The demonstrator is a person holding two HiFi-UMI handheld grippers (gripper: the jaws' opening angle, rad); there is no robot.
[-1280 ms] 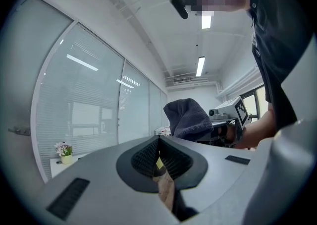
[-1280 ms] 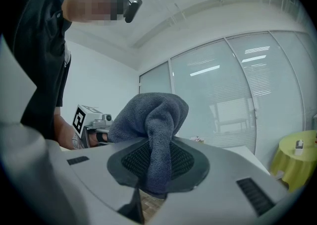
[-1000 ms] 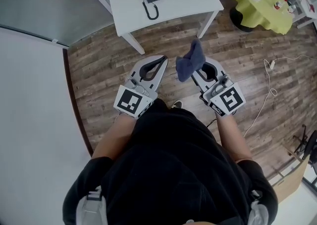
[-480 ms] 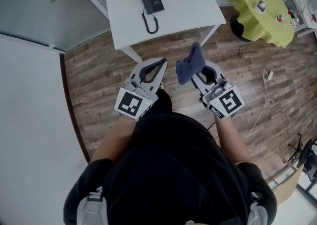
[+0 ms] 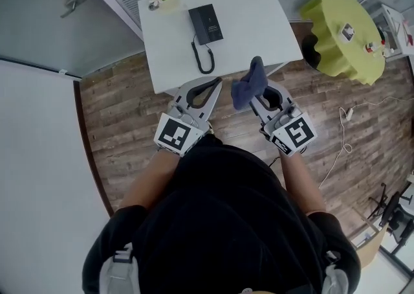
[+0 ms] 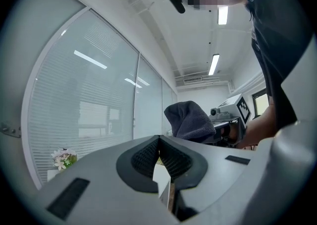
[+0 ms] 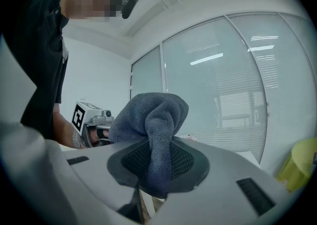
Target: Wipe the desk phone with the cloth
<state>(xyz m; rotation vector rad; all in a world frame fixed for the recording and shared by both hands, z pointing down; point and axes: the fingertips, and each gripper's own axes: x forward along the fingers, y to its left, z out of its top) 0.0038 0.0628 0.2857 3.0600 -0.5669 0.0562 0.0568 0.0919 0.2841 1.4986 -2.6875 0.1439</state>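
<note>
On the white square table [image 5: 259, 21] lies a black desk phone [image 5: 206, 24] w/ curled cord. Right gripper [image 5: 260, 100] pinches a dark blue towelling cloth [image 5: 249, 85]; left gripper [image 5: 215, 83] jaws are closed & empty.

You wear a black shirt [image 5: 226, 221] with short sleeves, and a pale grey strap [image 5: 119, 267] shows at each shoulder. Your left gripper [image 5: 215, 82] and your right gripper [image 5: 259, 95] have the same build: a smooth light grey shell with rounded jaws. The jaws are lined inside with black pads [image 6: 147, 155] of a fine ribbed texture. Each shell carries small dark rectangular slots [image 6: 68, 197]. At the back of each gripper sits a white cube [image 5: 176, 136] with black square markers.
</note>
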